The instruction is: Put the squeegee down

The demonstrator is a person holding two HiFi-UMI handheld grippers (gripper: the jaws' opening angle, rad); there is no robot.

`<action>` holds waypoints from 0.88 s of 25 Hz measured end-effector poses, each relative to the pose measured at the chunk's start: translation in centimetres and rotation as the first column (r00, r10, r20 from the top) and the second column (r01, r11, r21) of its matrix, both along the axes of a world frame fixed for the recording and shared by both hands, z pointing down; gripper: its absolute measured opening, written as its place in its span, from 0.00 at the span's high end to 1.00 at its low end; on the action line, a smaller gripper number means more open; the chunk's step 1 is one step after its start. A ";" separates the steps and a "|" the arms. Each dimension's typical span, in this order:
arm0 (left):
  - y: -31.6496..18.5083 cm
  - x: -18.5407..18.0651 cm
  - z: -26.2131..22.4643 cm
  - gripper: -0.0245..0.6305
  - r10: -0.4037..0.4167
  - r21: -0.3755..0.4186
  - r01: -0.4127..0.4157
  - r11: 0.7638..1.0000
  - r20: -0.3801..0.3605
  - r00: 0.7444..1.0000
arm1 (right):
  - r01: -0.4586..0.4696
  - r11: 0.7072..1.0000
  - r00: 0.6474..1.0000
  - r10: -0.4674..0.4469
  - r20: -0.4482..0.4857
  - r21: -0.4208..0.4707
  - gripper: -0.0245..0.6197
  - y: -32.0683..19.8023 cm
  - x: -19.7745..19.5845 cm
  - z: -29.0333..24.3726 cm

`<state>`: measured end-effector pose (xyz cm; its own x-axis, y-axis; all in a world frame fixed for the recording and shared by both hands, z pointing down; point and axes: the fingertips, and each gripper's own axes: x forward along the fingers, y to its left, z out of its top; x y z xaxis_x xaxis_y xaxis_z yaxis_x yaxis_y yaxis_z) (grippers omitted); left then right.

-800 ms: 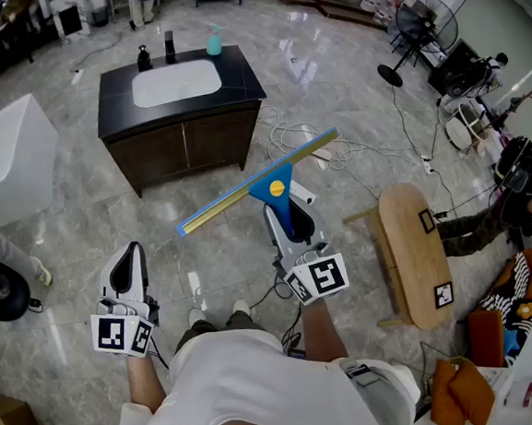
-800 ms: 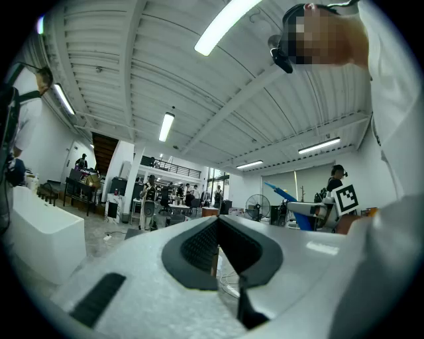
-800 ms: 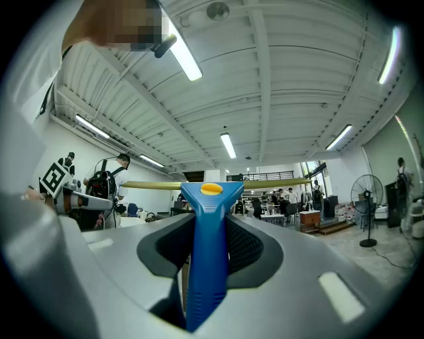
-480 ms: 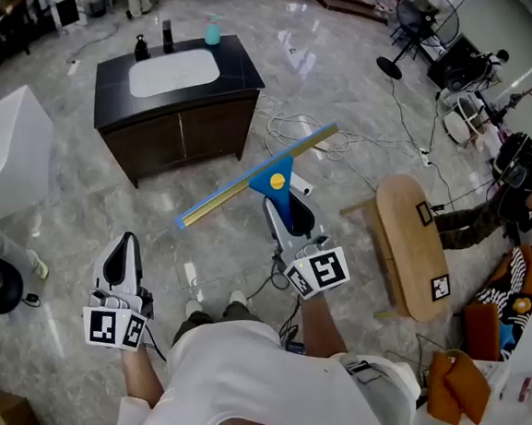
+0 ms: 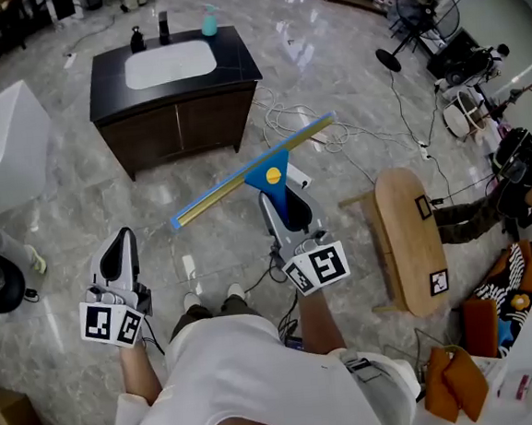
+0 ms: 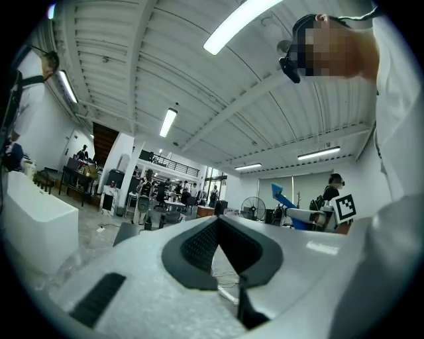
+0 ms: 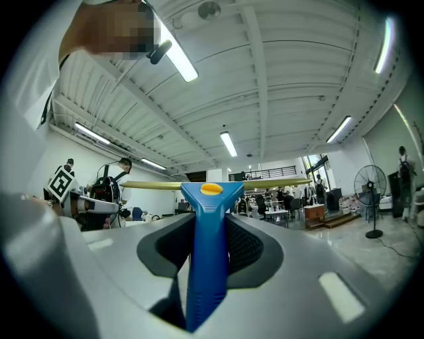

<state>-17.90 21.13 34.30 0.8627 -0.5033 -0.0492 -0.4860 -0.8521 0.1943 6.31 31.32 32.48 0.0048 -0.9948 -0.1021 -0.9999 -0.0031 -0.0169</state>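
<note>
The squeegee (image 5: pixel 272 174) has a blue handle with a yellow dot and a long yellow-and-blue blade. It hangs in the air above the marble floor. My right gripper (image 5: pixel 282 201) is shut on the handle, and the blade runs slantwise across the far end. In the right gripper view the blue handle (image 7: pixel 207 245) stands between the dark pads, with the blade (image 7: pixel 152 186) level behind it. My left gripper (image 5: pixel 124 238) is held out at the left with its jaws shut and nothing in them. The left gripper view shows its pad tips (image 6: pixel 217 220) meeting.
A dark vanity cabinet (image 5: pixel 179 122) with a white basin and bottles stands ahead. To the right is a wooden stool (image 5: pixel 407 241), and cables (image 5: pixel 295 121) lie on the floor. There is a white tub (image 5: pixel 6 146) at the left and a fan (image 5: pixel 425 17) at the back right.
The right gripper keeps its hold on the squeegee, whose slant is unchanged. The whole view has drifted a little, with the cabinet sliding up and left in the frame.
</note>
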 end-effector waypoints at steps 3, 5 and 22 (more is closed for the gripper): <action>-0.1 0.0 0.1 0.96 -0.007 -0.004 0.007 1.000 0.001 1.000 | 0.009 1.000 1.000 -0.009 0.007 -0.001 0.74 0.0 -0.1 0.3; -0.1 -0.1 0.4 0.96 -0.009 -0.013 0.009 1.000 0.003 1.000 | 0.016 1.000 1.000 -0.016 0.010 -0.005 0.74 0.0 -0.3 0.5; 0.9 3.4 1.6 0.96 -0.025 -0.019 0.026 0.999 0.044 0.999 | 0.021 1.000 0.999 -0.020 0.050 -0.007 0.74 0.1 3.6 1.9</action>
<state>-14.49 22.06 35.91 0.8508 -0.5255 -0.0014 -0.5159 -0.8357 0.1883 9.87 31.40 34.35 -0.0105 -0.9954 -0.0951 -0.9976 0.0169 -0.0673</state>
